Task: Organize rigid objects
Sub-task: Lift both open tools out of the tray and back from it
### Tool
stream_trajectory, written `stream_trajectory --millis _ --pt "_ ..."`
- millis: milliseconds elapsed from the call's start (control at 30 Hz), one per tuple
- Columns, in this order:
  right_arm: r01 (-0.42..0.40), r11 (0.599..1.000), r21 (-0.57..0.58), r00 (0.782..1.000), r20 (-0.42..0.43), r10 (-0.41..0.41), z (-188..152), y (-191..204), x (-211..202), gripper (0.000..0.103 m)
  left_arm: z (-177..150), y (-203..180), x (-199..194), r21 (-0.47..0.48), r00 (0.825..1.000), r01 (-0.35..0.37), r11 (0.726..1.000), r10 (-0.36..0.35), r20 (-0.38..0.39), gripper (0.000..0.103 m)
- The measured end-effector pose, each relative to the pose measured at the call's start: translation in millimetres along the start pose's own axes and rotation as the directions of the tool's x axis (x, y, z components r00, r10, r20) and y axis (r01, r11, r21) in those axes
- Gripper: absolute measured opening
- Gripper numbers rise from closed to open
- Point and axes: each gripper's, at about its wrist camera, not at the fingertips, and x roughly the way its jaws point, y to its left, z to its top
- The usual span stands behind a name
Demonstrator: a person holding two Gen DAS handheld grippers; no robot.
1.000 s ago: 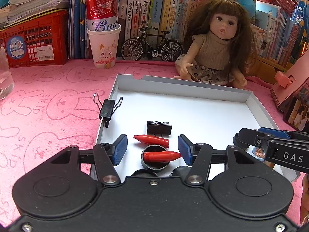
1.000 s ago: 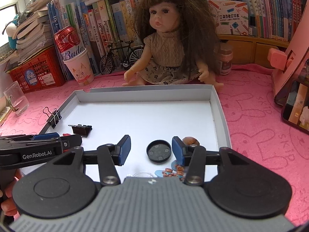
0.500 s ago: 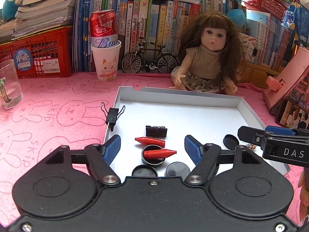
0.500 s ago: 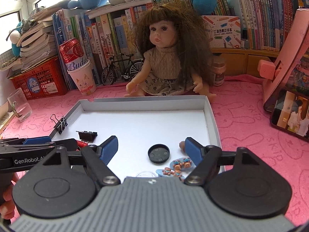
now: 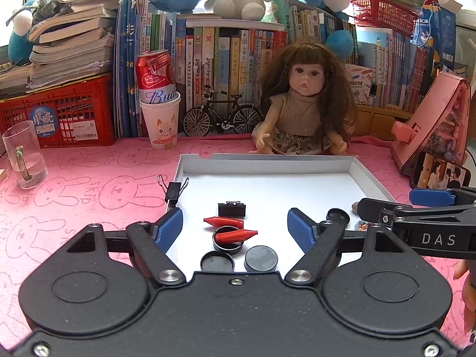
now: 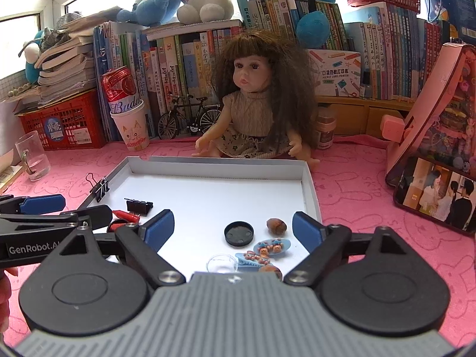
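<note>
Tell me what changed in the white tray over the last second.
Both grippers drew back and up from the white tray while opening. The left gripper was closer around the red cone lying across a black cap; the right gripper flanked the black cap. Neither grips anything, and the jaws are still opening. The cones, caps, binder clips and hair clips stayed put.

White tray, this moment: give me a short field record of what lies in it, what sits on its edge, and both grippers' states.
tray: white tray on pink cloth
left side: two red cones, one lying across a black cap; binder clip
right side: black lid, brown nut, blue hair clips
edge: clip on rim
left gripper: opening, empty
right gripper: opening, empty
</note>
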Motion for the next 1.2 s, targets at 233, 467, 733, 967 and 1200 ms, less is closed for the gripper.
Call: stream_trajectory --millis 233,467,733,967,1200 --pt "0.004 1.000 0.022 1.000 0.017 -0.004 -11.2 -3.3 -17.8 0.096 -10.6 -1.3 -19.9 0.017 1.000 0.006 1.000 -0.006 0.019 0.077" --pt "0.017 1.000 0.006 0.999 0.031 -0.017 -20.9 -2.1 -28.7 0.096 -22.1 -1.1 -29.9 0.029 1.000 0.000 1.000 -0.001 0.018 0.077" --pt "0.019 1.000 -0.002 0.999 0.030 -0.019 -27.7 0.3 -34.0 0.096 -28.5 -0.9 -38.2 0.031 1.000 0.001 1.000 -0.001 0.025 0.077" --pt "0.024 1.000 0.012 1.000 0.004 -0.024 -35.2 -0.8 -33.7 0.096 -38.8 -0.9 -42.6 0.036 1.000 0.001 0.999 -0.001 0.015 0.077" --pt "0.037 0.999 0.016 0.999 -0.016 -0.037 -47.4 -2.5 -32.5 0.096 -52.8 -1.9 -43.1 0.048 1.000 -0.016 0.999 0.016 0.002 0.077"
